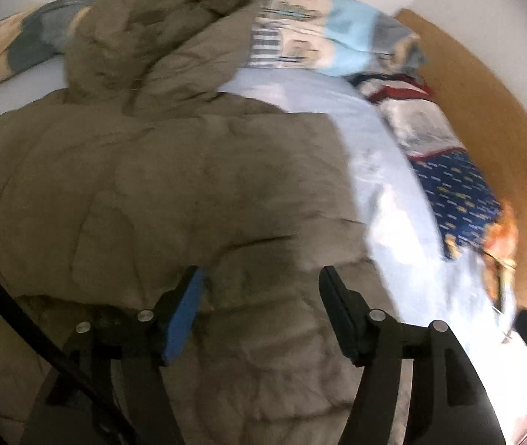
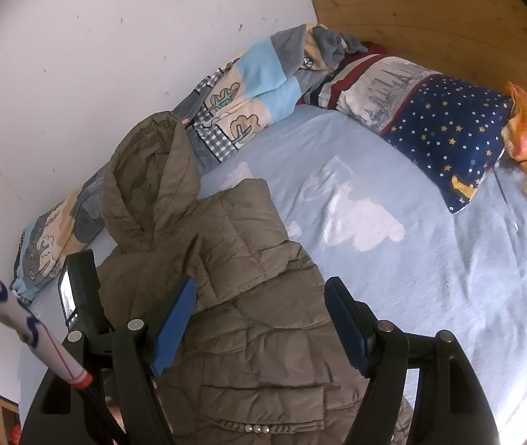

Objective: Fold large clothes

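Over the puffy jacket (image 2: 248,296) on the bed (image 2: 393,278), both grippers' fingers (image 2: 172,324) seem released; next, pinch an edge.

One puffer jacket (image 2: 234,296), one duvet (image 2: 248,89), one pillow (image 2: 423,111) — two grippers (image 1: 259,289) (image 2: 259,307).

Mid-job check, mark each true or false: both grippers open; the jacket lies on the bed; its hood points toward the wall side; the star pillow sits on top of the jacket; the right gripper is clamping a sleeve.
1. Both grippers are open. True: left gripper and right gripper both show spread fingers.
2. The jacket lies on the bed sheet. True.
3. Its hood points toward the wall side. True.
4. The star pillow sits on the jacket. False: it lies apart, by the headboard.
5. The right gripper clamps a sleeve. False: nothing is gripped.
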`<state>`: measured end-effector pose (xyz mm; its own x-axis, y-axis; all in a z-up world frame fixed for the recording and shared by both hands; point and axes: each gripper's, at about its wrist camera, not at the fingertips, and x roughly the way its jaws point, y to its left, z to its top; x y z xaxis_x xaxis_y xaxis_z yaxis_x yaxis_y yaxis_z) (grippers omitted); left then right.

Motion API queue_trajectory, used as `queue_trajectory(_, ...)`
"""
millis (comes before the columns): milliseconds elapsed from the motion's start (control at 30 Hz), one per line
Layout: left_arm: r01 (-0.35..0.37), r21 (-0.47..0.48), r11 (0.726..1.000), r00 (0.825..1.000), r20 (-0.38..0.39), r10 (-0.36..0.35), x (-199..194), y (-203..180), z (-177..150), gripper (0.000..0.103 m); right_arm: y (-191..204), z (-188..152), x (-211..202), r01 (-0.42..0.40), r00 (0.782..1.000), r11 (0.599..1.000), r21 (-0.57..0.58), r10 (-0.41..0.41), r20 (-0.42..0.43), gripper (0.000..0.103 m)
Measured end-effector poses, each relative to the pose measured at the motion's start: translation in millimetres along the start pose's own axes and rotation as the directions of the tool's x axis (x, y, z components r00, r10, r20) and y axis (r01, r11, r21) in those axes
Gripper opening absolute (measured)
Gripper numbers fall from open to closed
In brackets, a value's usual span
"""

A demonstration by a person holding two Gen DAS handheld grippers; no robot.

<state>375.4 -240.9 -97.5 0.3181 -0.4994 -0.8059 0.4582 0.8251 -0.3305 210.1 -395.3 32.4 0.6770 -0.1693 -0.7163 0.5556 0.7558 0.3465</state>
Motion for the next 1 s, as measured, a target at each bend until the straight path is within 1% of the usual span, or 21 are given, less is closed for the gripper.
queue_trajectory(67, 0.017, 0.025, 1.0, 0.999, 0.033, -0.018, -18, -1, 1, 0.064, 1, 0, 1, 0.004, 1.0, 1.0, 0.004, -0.004, 0.002, 0.076)
queue_trajectory(133, -0.012, 0.027, 1.0, 0.995, 0.099, 0.009, -43, 10, 6, 0.067, 2, -1, 4, 0.002, 1.0, 1.0, 0.009, -0.002, -0.004, 0.076)
queue_trajectory(167, -0.044, 0.01, 0.999, 0.991, 0.129, 0.042, -53, 21, 11, 0.068, 2, -1, 5, 0.002, 1.0, 1.0, 0.01, -0.002, -0.005, 0.076)
queue_trajectory(200, -0.092, -0.024, 0.995, 0.982, 0.163, 0.094, -64, 37, 16, 0.068, 2, -1, 6, 0.003, 1.0, 1.0, 0.011, -0.003, -0.005, 0.076)
queue_trajectory(233, -0.131, -0.059, 0.99, 0.974, 0.178, 0.139, -70, 53, 19, 0.068, 3, -2, 7, 0.0, 1.0, 1.0, 0.01, 0.0, -0.008, 0.076)
queue_trajectory(267, -0.174, -0.098, 0.98, 0.965, 0.18, 0.19, -76, 70, 23, 0.068, 2, -2, 9, -0.007, 1.0, 1.0, 0.01, 0.007, -0.012, 0.076)
queue_trajectory(333, -0.285, -0.184, 0.941, 0.936, 0.16, 0.315, -81, 113, 28, 0.068, 3, -3, 12, -0.017, 1.0, 1.0, 0.016, 0.017, -0.023, 0.076)
queue_trajectory(400, -0.353, -0.244, 0.903, 0.912, 0.127, 0.391, -79, 144, 26, 0.068, 5, -5, 17, -0.022, 0.999, 1.0, 0.018, 0.022, -0.037, 0.076)
queue_trajectory(433, -0.378, -0.267, 0.886, 0.905, 0.097, 0.415, -74, 160, 24, 0.068, 7, -5, 19, -0.024, 0.999, 1.0, 0.017, 0.025, -0.042, 0.076)
queue_trajectory(500, -0.396, -0.277, 0.876, 0.908, 0.024, 0.418, -54, 180, 20, 0.068, 11, -7, 22, -0.025, 0.998, 1.0, 0.01, 0.026, -0.049, 0.076)
queue_trajectory(533, -0.399, -0.27, 0.877, 0.912, -0.013, 0.41, -41, 184, 17, 0.068, 13, -7, 23, -0.025, 0.998, 1.0, 0.006, 0.025, -0.051, 0.076)
queue_trajectory(567, -0.413, -0.25, 0.876, 0.908, -0.03, 0.419, -32, 184, 14, 0.07, 14, -8, 23, -0.024, 0.998, 1.0, 0.002, 0.024, -0.053, 0.076)
queue_trajectory(633, -0.46, -0.198, 0.866, 0.886, -0.035, 0.463, -20, 176, 13, 0.071, 19, -10, 26, -0.018, 0.998, 1.0, -0.012, 0.017, -0.058, 0.076)
queue_trajectory(667, -0.471, -0.187, 0.862, 0.88, -0.043, 0.472, -16, 174, 15, 0.071, 21, -11, 27, -0.017, 0.998, 1.0, -0.016, 0.016, -0.06, 0.076)
queue_trajectory(700, -0.475, -0.192, 0.859, 0.879, -0.054, 0.474, -17, 173, 17, 0.071, 22, -12, 29, -0.018, 0.998, 1.0, -0.021, 0.016, -0.064, 0.076)
queue_trajectory(733, -0.467, -0.203, 0.861, 0.883, -0.057, 0.465, -21, 172, 19, 0.07, 23, -13, 30, -0.017, 0.998, 1.0, -0.024, 0.015, -0.065, 0.076)
queue_trajectory(767, -0.457, -0.208, 0.865, 0.888, -0.047, 0.457, -27, 171, 20, 0.07, 25, -13, 31, -0.012, 0.998, 0.999, -0.03, 0.01, -0.066, 0.076)
queue_trajectory(800, -0.439, -0.203, 0.875, 0.895, -0.014, 0.446, -39, 166, 20, 0.07, 25, -14, 32, -0.011, 0.998, 0.999, -0.03, 0.009, -0.066, 0.076)
queue_trajectory(867, -0.422, -0.173, 0.89, 0.9, 0.041, 0.434, -64, 157, 11, 0.07, 25, -13, 34, -0.015, 0.998, 1.0, -0.024, 0.014, -0.064, 0.076)
queue_trajectory(933, -0.418, -0.144, 0.897, 0.896, 0.095, 0.433, -89, 148, -3, 0.07, 26, -12, 36, -0.025, 0.998, 0.999, -0.019, 0.024, -0.063, 0.076)
queue_trajectory(1000, -0.434, -0.124, 0.892, 0.884, 0.133, 0.448, -112, 144, -19, 0.07, 31, -11, 42, -0.05, 0.996, 0.998, -0.027, 0.048, -0.071, 0.075)
